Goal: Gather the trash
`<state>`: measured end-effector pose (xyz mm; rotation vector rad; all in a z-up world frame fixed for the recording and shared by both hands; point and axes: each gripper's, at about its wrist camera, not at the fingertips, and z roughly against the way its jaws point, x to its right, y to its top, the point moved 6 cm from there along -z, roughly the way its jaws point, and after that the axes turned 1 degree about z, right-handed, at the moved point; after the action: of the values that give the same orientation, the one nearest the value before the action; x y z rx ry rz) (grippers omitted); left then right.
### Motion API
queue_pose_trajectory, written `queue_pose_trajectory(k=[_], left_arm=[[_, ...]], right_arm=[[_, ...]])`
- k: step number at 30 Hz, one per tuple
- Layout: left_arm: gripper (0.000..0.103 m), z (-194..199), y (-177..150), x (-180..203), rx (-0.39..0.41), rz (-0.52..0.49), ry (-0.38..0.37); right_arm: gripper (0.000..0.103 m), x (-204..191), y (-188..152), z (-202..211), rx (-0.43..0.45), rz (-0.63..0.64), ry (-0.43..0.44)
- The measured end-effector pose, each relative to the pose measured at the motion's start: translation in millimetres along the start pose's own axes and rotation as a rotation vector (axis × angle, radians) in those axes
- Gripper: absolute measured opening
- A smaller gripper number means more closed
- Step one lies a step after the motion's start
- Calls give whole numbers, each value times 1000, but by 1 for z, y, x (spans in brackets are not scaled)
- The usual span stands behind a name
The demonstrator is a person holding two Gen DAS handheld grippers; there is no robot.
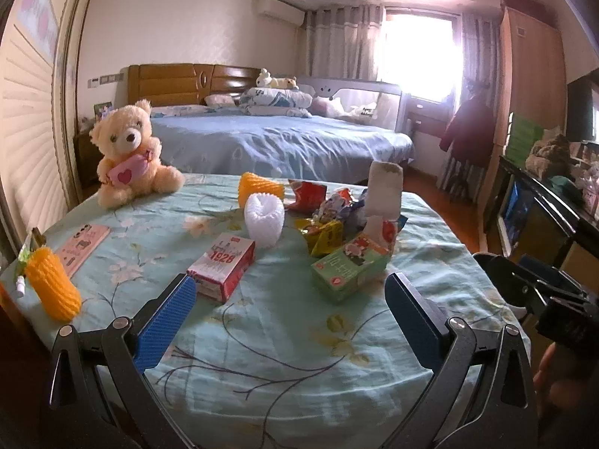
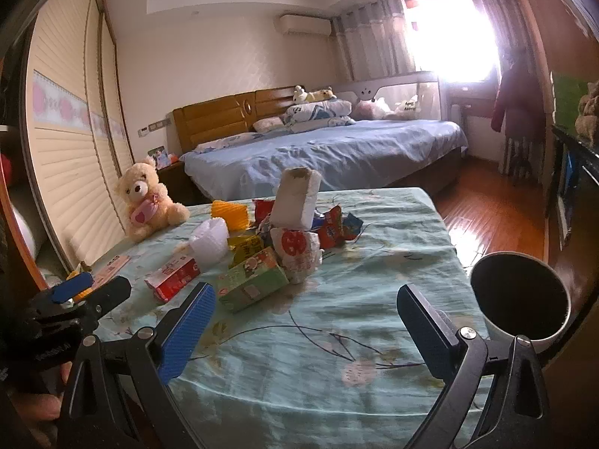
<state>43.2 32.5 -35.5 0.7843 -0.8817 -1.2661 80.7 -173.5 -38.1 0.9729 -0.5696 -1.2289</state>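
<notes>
Both grippers are held with the fingers spread wide and empty: the left gripper (image 1: 290,321) and the right gripper (image 2: 305,331) are poised over the near edge of the bench (image 1: 284,366), which is covered with a pale green floral cloth. The trash is gathered mid-bench, ahead of both grippers: a red and white cardboard carton (image 1: 222,263), a green cardboard carton (image 1: 350,269), a heap of crumpled coloured snack wrappers (image 1: 325,220), a white foam fruit net (image 1: 264,219), and a tall white foam block (image 1: 383,191) standing upright in the heap. An orange foam net (image 1: 52,284) lies at the left edge. A cream plush teddy bear (image 1: 129,151) is seated at the far left corner. A dark round bin (image 2: 520,295) is seen just beside the bench's right edge. A blue-sheeted bed (image 1: 277,142) and a bright curtained window (image 1: 419,52) are located beyond.
</notes>
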Motion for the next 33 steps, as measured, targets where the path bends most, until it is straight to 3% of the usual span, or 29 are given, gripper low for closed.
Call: queue_pose_trajectory(k=[13, 23, 33], left_arm=[[103, -27, -5, -44, -79, 46, 54], [103, -67, -12, -69, -191, 39, 66], [103, -114, -9, -93, -282, 57, 68]], right_arm=[[99, -22, -9, -39, -99, 12, 69], [99, -42, -12, -92, -236, 110, 218], [99, -51, -17, -139, -334, 244, 218]])
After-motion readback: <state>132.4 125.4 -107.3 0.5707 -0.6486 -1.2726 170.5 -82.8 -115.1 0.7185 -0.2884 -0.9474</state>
